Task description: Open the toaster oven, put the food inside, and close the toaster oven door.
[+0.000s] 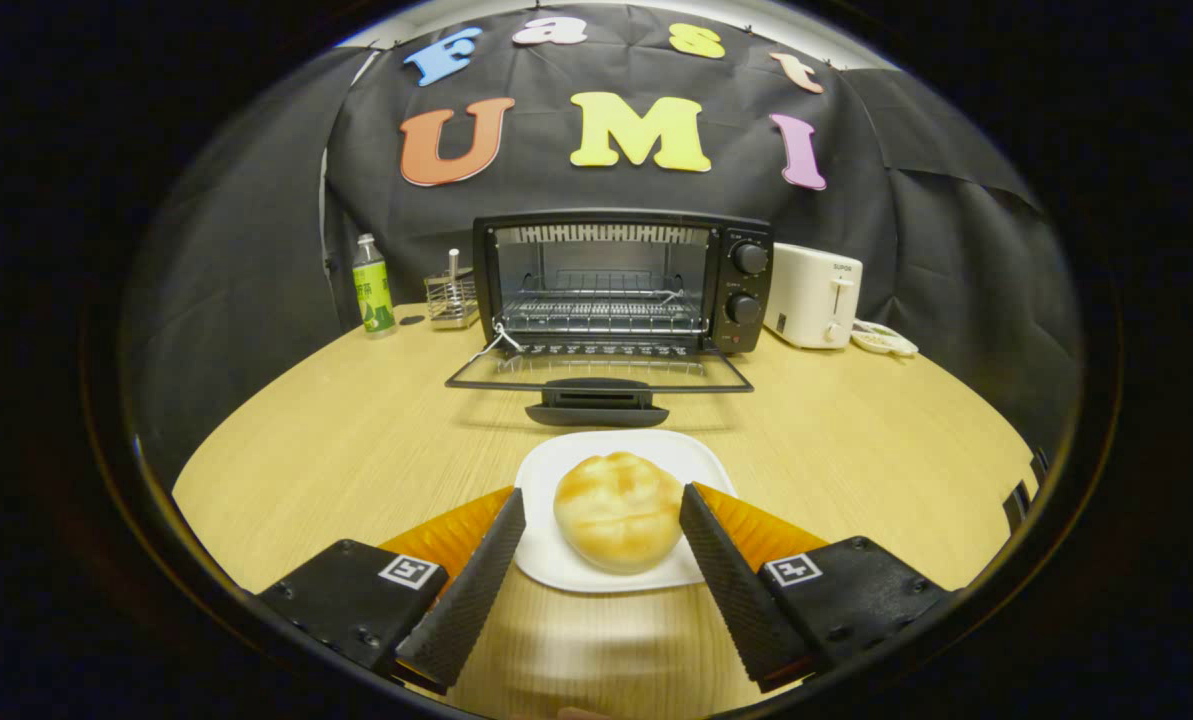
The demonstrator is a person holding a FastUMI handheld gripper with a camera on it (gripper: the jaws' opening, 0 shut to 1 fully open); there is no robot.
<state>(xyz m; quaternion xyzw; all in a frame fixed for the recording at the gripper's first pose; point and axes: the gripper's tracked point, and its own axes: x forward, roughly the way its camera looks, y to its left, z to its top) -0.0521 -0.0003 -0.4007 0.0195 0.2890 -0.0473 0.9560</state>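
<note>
A round golden bread bun (618,512) lies on a white square plate (566,565) on the wooden table. My gripper (602,502) is open, its two fingers standing on either side of the bun with a small gap to each. The left fingertip (508,520) sits over the plate's left rim, the right fingertip (698,512) close to the bun's right side. Beyond the plate stands a black toaster oven (624,280) with its glass door (598,378) folded down flat and the wire rack (601,312) showing inside.
A green drink bottle (373,285) and a wire holder (452,298) stand left of the oven. A white pop-up toaster (813,296) and a small dish (884,340) sit to its right. The table (336,450) has bare wood around the plate.
</note>
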